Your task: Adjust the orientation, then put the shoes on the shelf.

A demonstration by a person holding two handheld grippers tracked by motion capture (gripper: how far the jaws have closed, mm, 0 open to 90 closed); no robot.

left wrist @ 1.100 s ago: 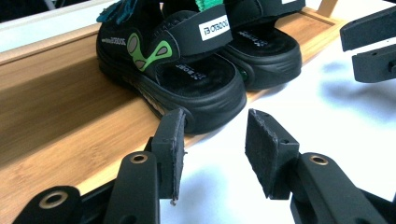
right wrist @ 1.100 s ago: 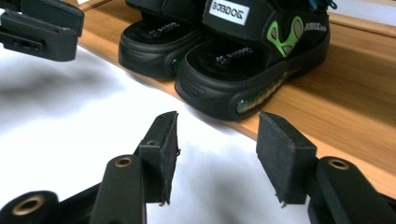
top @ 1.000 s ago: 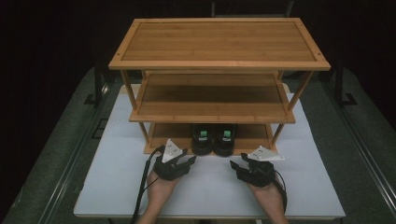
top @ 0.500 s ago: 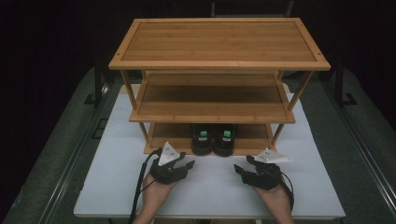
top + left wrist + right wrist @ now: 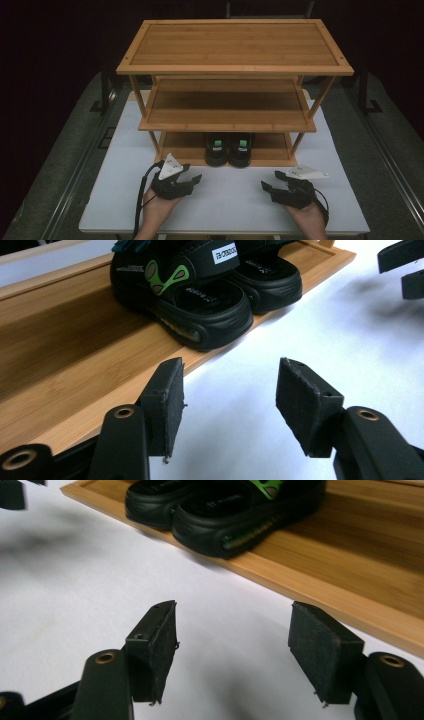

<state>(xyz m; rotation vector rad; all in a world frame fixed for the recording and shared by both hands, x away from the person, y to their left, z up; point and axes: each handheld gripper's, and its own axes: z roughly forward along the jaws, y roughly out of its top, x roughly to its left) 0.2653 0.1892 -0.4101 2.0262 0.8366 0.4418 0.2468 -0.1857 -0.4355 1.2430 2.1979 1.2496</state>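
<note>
Left hand-held gripper (image 5: 192,178): lies low over the white surface (image 5: 230,200), jaws apart with nothing between them; they have just been opening. In its own view the pads (image 5: 167,400) frame bare surface, aimed toward the sandals.
Right hand-held gripper (image 5: 266,185): also low over the surface, jaws spread and empty, likewise just been opening; its pads (image 5: 155,650) point at the front edge of the bottom shelf.
Sandals (image 5: 229,149): two black ones, side by side and touching, toes toward the person, on the bottom shelf (image 5: 182,145) of the rack, near its middle.
Why so placed: my reading is that the pair sits at the shelf's front edge so it can be reached from the person's side without going under the upper boards.
Why so held: each gripper sits on its own side of the pair, well apart from it, which suggests one sandal per gripper.
Rack (image 5: 235,47): one, wooden, with three shelves; the upper two are bare.
Counts: two grippers, two sandals, one rack, three shelves, one surface.
</note>
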